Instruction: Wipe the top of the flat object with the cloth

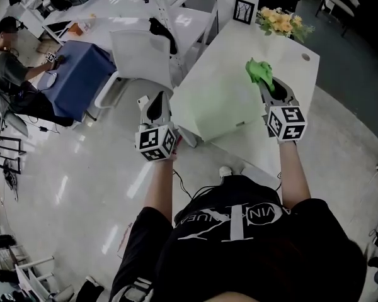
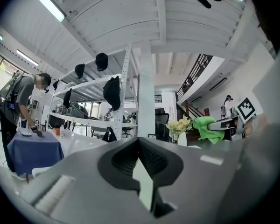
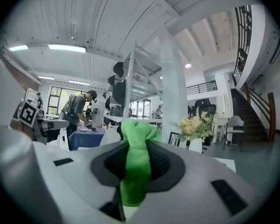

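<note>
Room and surface: open workshop; a white table (image 1: pixel 290 49) stands ahead of the person, with flowers (image 1: pixel 280 21) at its far end.
Flat object: a pale green panel (image 1: pixel 214 106) lying flat on the near left part of the table, nothing on top of it.
Cloth: a bright green cloth (image 1: pixel 258 70), bunched at about the panel's 1 o'clock corner; whether it touches the surface yet I cannot tell.
Key relation: from the right gripper (image 1: pixel 268 87), the panel's top spreads toward 8 o'clock, so the wiping stroke likely runs that way.
Cloth axis: in the right gripper view, it is a strip running 12 to 6 between the jaws.
Right fingers: pinched on the cloth.
Left gripper (image 1: pixel 156 106): off the panel's 9 o'clock edge, beyond the table; fingers pressed together, holding nothing.
Nearer hand: the right.
</note>
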`<move>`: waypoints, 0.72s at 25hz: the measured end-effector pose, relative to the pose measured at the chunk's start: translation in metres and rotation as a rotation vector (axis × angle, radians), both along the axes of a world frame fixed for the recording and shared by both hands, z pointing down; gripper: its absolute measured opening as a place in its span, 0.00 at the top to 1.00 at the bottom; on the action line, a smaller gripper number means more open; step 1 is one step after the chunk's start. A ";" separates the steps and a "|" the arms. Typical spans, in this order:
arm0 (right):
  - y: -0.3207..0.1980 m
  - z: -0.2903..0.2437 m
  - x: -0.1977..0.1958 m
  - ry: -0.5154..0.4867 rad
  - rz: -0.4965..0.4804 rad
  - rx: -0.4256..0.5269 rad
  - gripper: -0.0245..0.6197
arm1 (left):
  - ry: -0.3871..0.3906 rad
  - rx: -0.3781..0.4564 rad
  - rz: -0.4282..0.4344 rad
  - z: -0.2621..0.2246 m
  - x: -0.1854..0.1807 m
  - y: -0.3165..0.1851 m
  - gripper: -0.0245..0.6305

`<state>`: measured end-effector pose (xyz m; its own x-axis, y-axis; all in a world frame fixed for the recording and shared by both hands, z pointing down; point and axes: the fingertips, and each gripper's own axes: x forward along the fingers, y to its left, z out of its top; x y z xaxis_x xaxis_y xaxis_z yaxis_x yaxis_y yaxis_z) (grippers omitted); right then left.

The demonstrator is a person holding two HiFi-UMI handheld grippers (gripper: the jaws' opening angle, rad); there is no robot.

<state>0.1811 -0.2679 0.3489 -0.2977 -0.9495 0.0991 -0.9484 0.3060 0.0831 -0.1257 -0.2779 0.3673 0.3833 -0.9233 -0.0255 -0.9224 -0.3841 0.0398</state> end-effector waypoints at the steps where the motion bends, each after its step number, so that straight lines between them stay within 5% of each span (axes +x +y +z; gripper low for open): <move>1: -0.001 0.000 -0.002 0.012 -0.003 0.002 0.85 | 0.002 -0.001 -0.004 0.000 -0.001 0.000 0.94; 18: -0.002 0.000 -0.008 0.037 -0.012 0.021 0.85 | -0.010 0.001 -0.026 0.005 -0.005 -0.002 0.94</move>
